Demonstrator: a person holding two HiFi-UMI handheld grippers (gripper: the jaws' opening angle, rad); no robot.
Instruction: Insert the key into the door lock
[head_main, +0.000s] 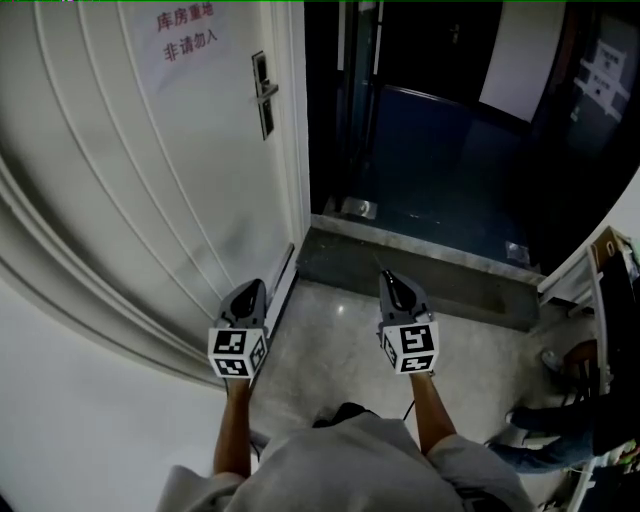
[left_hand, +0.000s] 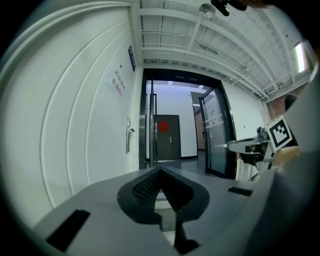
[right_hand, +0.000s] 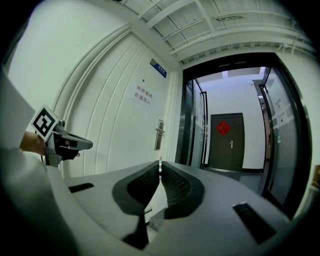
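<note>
Gripped the key (right_hand: 160, 164) in the right tongs (right_hand: 160, 168), closed to a narrow slit on the thin metal blade, which stood on edge at the very tips. Carried nothing in the left tongs (left_hand: 160, 170), shut with the ribbed pads meeting at the point. Pointed both tongs level toward the doorway, side by side and apart, above the pale floor (head_main: 330, 350) and short of the grey stone threshold (head_main: 430, 270).

Stood beside the white door (head_main: 130, 170) on the left. Found the door lock (head_main: 264, 93), a dark upright plate with a lever handle, near the door's edge and well ahead of the key, out of contact with either tongs.

Read a paper notice (head_main: 186, 32) high on the door, printed in red characters in two lines: 库房重地 over 非请勿入. Noted a small blue plate (right_hand: 159, 68) above the door, its print too small to read. Looked through the opening to a dark door (right_hand: 227, 142) at the far end, with a red diamond-shaped sticker (right_hand: 223, 128) on it, character illegible.
</note>
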